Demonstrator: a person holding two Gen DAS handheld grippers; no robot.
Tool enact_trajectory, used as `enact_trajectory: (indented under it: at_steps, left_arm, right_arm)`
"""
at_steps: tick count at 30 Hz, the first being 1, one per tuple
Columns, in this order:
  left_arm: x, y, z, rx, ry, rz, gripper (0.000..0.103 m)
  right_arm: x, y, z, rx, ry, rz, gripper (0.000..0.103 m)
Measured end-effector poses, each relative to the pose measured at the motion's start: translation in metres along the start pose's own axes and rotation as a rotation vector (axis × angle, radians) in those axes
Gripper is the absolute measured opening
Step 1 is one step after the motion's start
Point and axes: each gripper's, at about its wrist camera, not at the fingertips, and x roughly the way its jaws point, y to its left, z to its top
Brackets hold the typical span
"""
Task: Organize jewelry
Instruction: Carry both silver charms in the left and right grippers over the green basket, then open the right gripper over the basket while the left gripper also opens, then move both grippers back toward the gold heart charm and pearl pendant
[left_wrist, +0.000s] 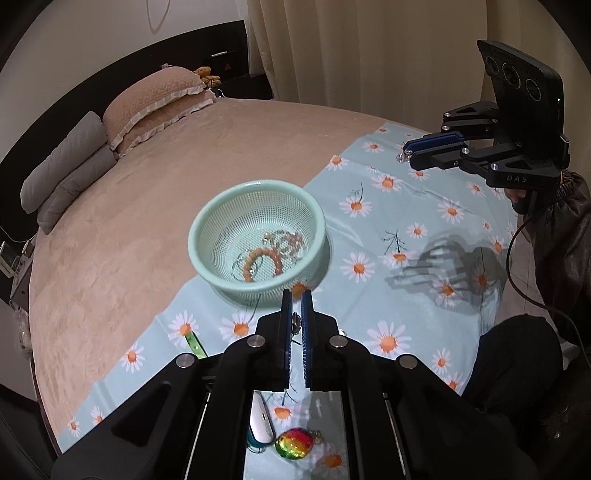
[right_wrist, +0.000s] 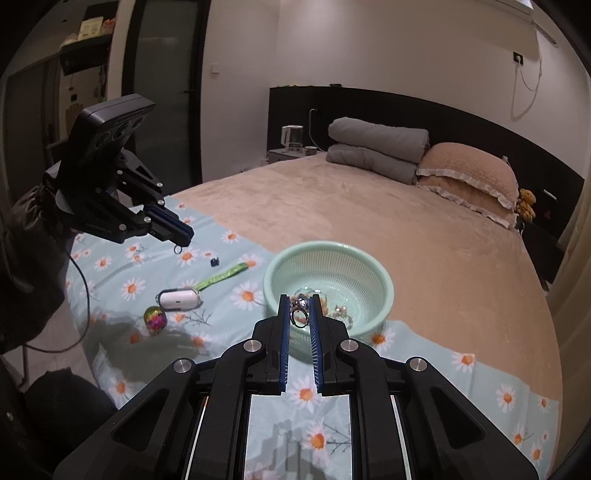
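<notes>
Non-task stuff I see: daisy cloth (right_wrist: 236, 295) over tan bed (right_wrist: 369, 206) w/ white case (right_wrist: 179, 299) on green strap (right_wrist: 221, 275), rainbow egg (right_wrist: 155, 318) near it. Grey quilts (right_wrist: 376, 147) & frilled pillows (right_wrist: 472, 177) at headboard, teddy (right_wrist: 527, 201) beside, kettle (right_wrist: 291, 137) on nightstand.

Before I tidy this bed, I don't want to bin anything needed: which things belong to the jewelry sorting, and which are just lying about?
Part of the job:
- green basket with bracelets
- ring in right gripper
- small ring in left gripper

Lying about:
- white case
- green strap
- rainbow ball
- pillows
</notes>
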Motion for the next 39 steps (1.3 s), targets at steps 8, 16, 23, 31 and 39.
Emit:
enact_trajectory:
  at_steps: [8,16,23,31,39]
  left_arm:
    - [0.064,0.041,0.023,-0.009,0.084,-0.024,0.005]
    - [0.141,0.073,0.022,-0.089,0.149,-0.09,0.005]
    - [0.175,0.069,0.029,-0.107,0.182,-0.117,0.01]
    - [0.155,0.073,0.024,-0.071,0.171,-0.036,0.091]
    - [0.136,0.065,0.026,-0.012,0.186,0.028,0.097]
  right_arm:
    - [0.083,-0.021,0.015,-0.028,0.082,0.054,0.01]
    - [0.153,-0.05,0.001,0.04,0.174,0.074,0.01]
    - [0.188,-0.061,-0.014,0.07,0.239,0.06,0.011]
    - [0.158,-0.071,-0.032,0.102,0.129,-0.007,0.074]
    - [0.13,-0.064,-0.029,0.032,0.118,-0.052,0.085]
